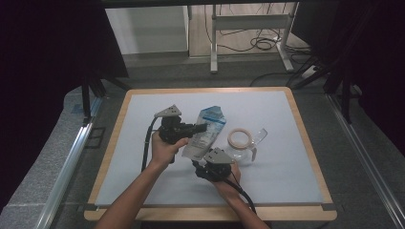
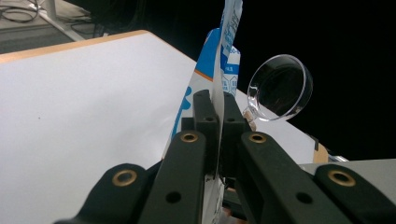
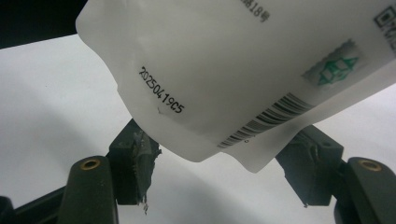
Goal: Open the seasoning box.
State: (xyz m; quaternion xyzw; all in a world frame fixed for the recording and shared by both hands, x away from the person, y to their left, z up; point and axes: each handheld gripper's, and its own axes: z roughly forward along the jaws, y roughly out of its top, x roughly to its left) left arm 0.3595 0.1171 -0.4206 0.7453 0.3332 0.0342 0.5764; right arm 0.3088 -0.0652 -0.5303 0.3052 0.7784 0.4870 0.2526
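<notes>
1. One white and blue pouch [image 1: 204, 133] sits at the middle of the high view, lifted off the white tabletop [image 1: 143, 143].
2. Two tools. The left tool [image 1: 199, 127], just left of the middle of the high view, has its jaws clamped on the pouch's edge; in the left gripper view the pouch [image 2: 224, 56] stands pinched between them.
3. The right tool [image 1: 197, 165], below the middle of the high view, has its jaws spread wide. In the right gripper view the pouch's lower corner [image 3: 224, 93] hangs between them, and neither pad touches it.
4. One clear glass jug [image 1: 246, 143] lies right of the pouch in the high view. Its mouth shows at the upper right of the left gripper view.
5. Hard to make out: the pouch's print is too small to read in the high view. The right gripper view cuts the pouch off at the top edge, and the left tool covers part of it.
</notes>
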